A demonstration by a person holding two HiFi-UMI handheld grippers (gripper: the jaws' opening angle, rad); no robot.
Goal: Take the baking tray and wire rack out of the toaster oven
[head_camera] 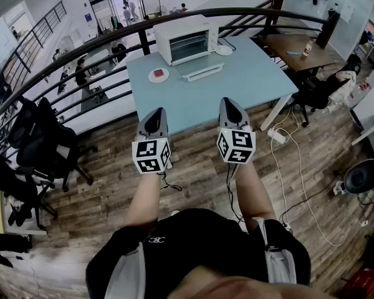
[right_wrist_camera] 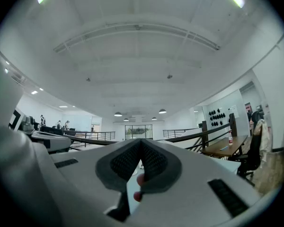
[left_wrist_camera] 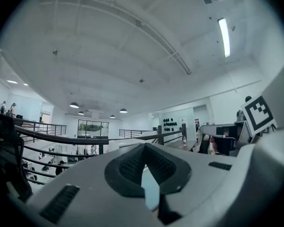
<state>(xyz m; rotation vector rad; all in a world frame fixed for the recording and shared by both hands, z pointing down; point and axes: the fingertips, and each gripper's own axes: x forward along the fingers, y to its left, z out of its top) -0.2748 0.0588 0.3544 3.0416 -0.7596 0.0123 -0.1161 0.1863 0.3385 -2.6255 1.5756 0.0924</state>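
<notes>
On blue table, one toaster oven, seemingly two plates

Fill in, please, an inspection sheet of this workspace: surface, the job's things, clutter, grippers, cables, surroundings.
Surface: light blue table, mostly bare.
Job's things: white toaster oven at the table's far edge, with a pale flat panel lying before it; baking tray and wire rack cannot be made out.
Clutter: small plate with something red, left of the oven; white dish at its right.
Grippers: left gripper and right gripper both shut, empty, side by side near the table's front edge.
Cables: white cables and power strip on the wooden floor at right.
Surroundings: black railing, office chairs, wooden table.
</notes>
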